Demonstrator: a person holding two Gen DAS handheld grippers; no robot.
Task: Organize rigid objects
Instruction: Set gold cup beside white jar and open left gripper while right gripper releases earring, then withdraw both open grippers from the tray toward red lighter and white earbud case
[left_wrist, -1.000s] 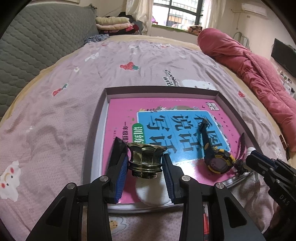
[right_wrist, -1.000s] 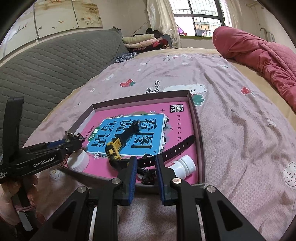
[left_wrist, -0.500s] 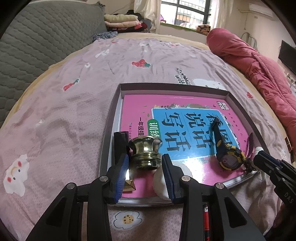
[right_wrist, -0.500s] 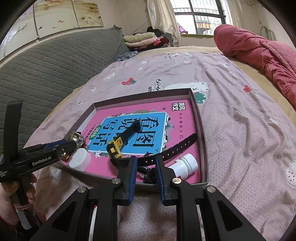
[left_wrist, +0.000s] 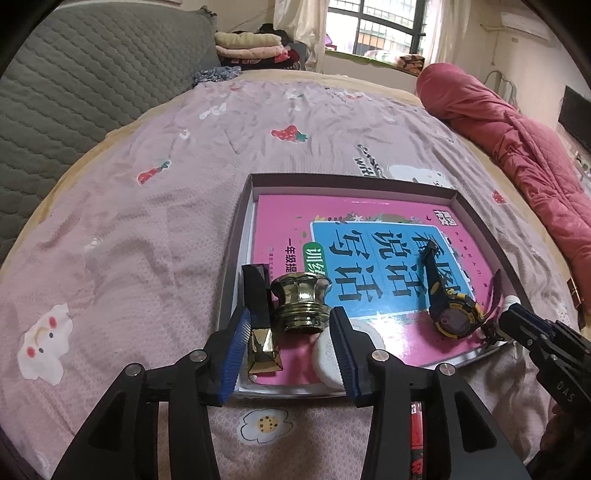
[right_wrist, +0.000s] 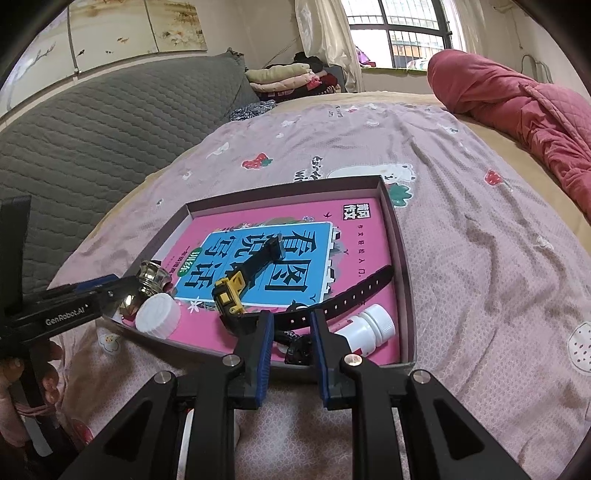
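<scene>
A shallow box (left_wrist: 236, 240) on the bed holds a pink book (left_wrist: 369, 229). On the book stand a brass knob (left_wrist: 301, 301), a black and gold lipstick (left_wrist: 258, 317), a white cap (left_wrist: 325, 352) and a yellow-black watch (left_wrist: 452, 314). My left gripper (left_wrist: 291, 325) is open, its jaws just short of the knob and apart from it. In the right wrist view the box (right_wrist: 404, 266) also holds a black strap (right_wrist: 354, 291), a white bottle (right_wrist: 367, 326) and a small dark object (right_wrist: 299, 349). My right gripper (right_wrist: 291, 328) is open at the box's near edge.
A rolled red quilt (left_wrist: 517, 133) lies along the right of the bed. A grey padded headboard (right_wrist: 92, 125) rises on the left, folded clothes (right_wrist: 284, 77) by the window. A red-labelled item (left_wrist: 415, 435) lies under my left gripper. Pink bedsheet (right_wrist: 498, 277) surrounds the box.
My left gripper let go of the brass knob, which now stands on the book, and drew back with its jaws wider. The right gripper stayed in place.
</scene>
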